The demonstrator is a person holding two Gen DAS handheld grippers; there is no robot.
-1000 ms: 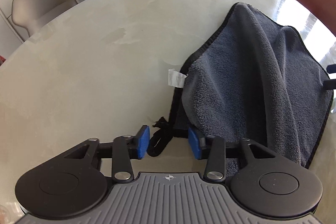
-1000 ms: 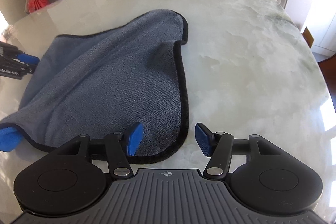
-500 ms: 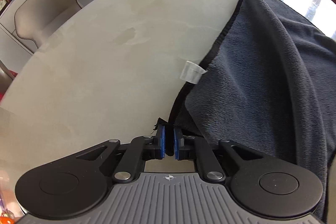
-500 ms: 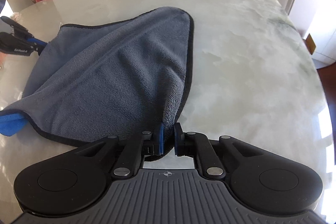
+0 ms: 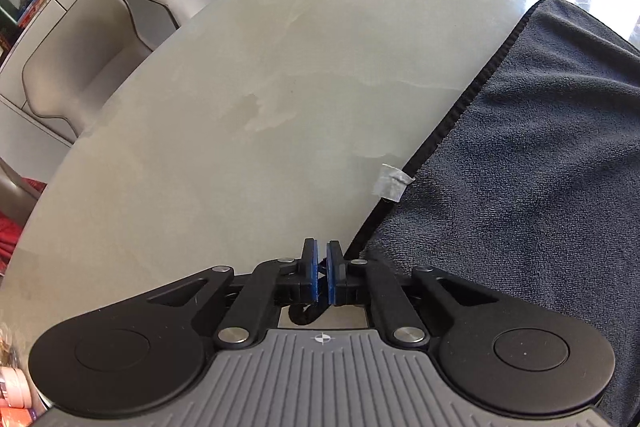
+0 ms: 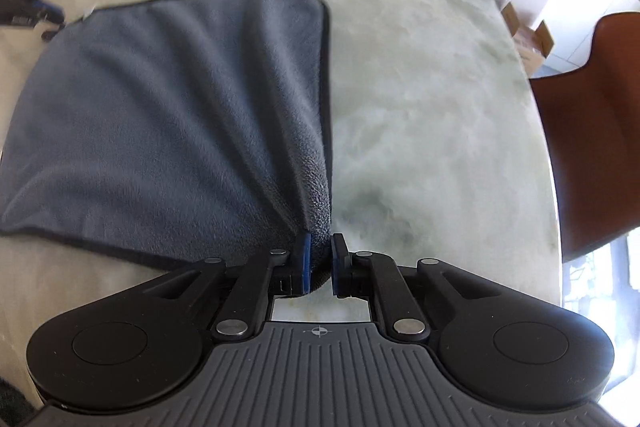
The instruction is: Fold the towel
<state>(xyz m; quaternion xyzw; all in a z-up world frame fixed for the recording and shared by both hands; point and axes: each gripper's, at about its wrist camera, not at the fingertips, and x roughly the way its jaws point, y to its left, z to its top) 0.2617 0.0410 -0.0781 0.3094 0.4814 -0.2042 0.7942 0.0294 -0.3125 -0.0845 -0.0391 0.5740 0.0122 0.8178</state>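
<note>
**Two corners pinched, ready to carry the near edge over**

My left gripper has its jaws nearly together on the towel's near-left corner; only the dark hem cord shows between the blue pads, so my bite there is thin. My right gripper is clamped on a thicker bunch of grey pile at the near-right corner, and pleats fan away from it across the cloth. The towel lies spread on the pale marble table, its far edge flat and its near edge raised where I hold it. A small white care label sticks out from the left hem.

As I judge it, the step is to bring the near edge over onto the far edge. To do it well I should lift both corners evenly, keep them the same width apart so the edge stays taut without dragging the far half, and travel straight towards the far hem. The weak left grip is my worry: a jerk might pull the cord free. I should set the corners down squarely on the far corners before letting go, watching that the pleats on the right flatten out. The picture from my right side is blurred, so fine alignment there is uncertain.
</note>
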